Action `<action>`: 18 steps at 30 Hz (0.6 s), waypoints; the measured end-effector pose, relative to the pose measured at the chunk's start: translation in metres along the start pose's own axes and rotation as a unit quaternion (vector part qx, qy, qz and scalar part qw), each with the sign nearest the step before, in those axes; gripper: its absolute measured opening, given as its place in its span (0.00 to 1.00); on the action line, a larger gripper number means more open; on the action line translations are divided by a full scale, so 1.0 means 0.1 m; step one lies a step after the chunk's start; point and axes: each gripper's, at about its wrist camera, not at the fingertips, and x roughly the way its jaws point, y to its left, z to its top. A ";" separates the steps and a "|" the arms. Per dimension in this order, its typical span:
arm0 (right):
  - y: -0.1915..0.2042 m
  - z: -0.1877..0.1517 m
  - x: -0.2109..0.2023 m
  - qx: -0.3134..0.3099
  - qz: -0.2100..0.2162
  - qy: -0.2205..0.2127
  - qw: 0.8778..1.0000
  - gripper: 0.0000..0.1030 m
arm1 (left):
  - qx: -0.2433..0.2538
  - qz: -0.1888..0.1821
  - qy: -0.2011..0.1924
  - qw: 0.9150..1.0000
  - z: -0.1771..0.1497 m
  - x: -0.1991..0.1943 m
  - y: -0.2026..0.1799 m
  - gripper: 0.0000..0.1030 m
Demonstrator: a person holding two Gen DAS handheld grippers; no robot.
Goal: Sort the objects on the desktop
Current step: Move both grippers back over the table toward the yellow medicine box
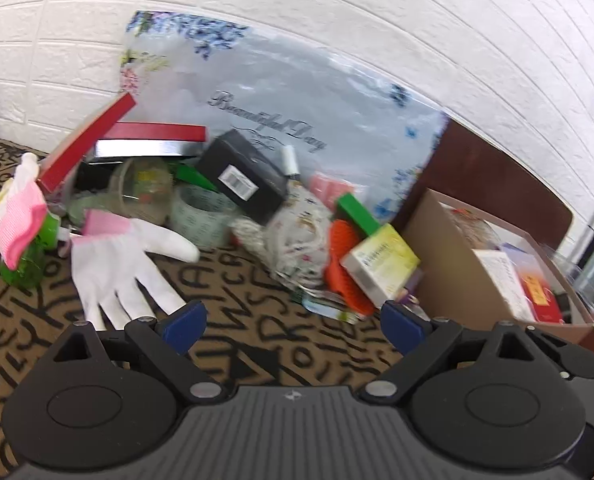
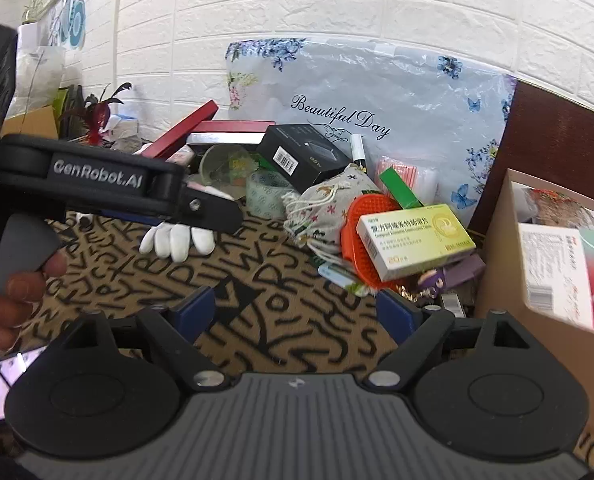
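Note:
A heap of desk clutter lies against the wall on a letter-patterned mat. My left gripper (image 1: pixel 293 324) is open and empty, just in front of a white glove (image 1: pixel 125 268). My right gripper (image 2: pixel 295 314) is also open with nothing between its fingers, short of a yellow-green medicine box (image 2: pixel 415 240) that lies on an orange silicone brush (image 2: pixel 361 240). A printed drawstring pouch (image 2: pixel 329 204), a black box (image 2: pixel 301 156) and a tape roll (image 2: pixel 267 194) lie behind. In the right wrist view a hand (image 2: pixel 13 296) holds the left tool's black housing (image 2: pixel 97 180) over the glove (image 2: pixel 177 240).
An open cardboard box (image 2: pixel 501 264) with packets inside stands at the right. A floral plastic bag (image 1: pixel 297 92) leans on the white brick wall. A red box (image 1: pixel 153 132) and a green spray bottle (image 1: pixel 29 256) are at the left. Bare mat (image 1: pixel 257 344) lies before both grippers.

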 end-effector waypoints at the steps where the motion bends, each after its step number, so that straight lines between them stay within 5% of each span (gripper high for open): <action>1: 0.00 0.02 0.05 -0.001 0.003 0.001 1.000 0.82 | -0.004 0.007 0.001 1.000 0.01 0.02 0.05 0.94; 7: -0.10 0.10 0.41 0.012 -0.031 0.006 0.999 0.78 | -0.011 0.012 0.018 1.000 0.13 0.23 0.18 0.92; 14: -0.32 0.12 0.74 0.020 -0.081 0.021 0.996 0.78 | 0.046 -0.078 0.014 0.996 0.40 0.62 -0.26 0.92; 18: -0.42 0.09 0.86 0.018 -0.096 0.027 0.995 0.78 | 0.096 -0.107 0.027 0.989 0.43 0.97 -0.54 0.80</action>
